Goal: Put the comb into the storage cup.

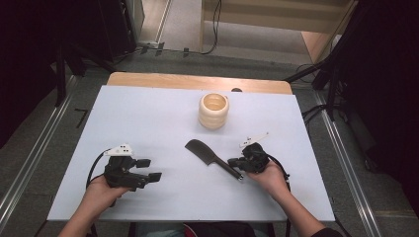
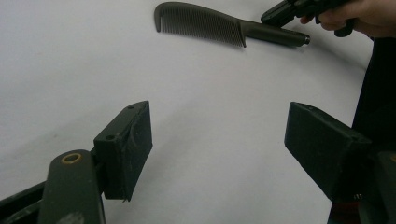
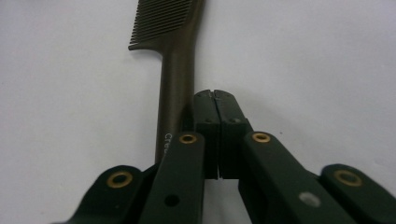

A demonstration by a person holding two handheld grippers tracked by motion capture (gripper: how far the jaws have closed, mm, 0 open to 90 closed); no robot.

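A dark brown comb [image 1: 210, 157] lies flat on the white tabletop [image 1: 148, 118], teeth end toward the far left, handle toward the near right. My right gripper [image 1: 233, 162] rests at the handle's end with its jaws pressed together and nothing between them. In the right gripper view the shut gripper [image 3: 215, 95] lies just to the right of the comb handle [image 3: 177, 84]. My left gripper [image 1: 152, 169] sits at the near left, open and empty. In the left gripper view that gripper [image 2: 219, 144] has wide-apart pads [image 2: 126, 149] and faces the comb [image 2: 205, 23] and the right gripper [image 2: 282, 11].
A cream ribbed cup [image 1: 214, 110] stands upright at the far middle of the table. A wooden strip [image 1: 197, 81] runs along the far edge. Dark stands and cables surround the table on the floor.
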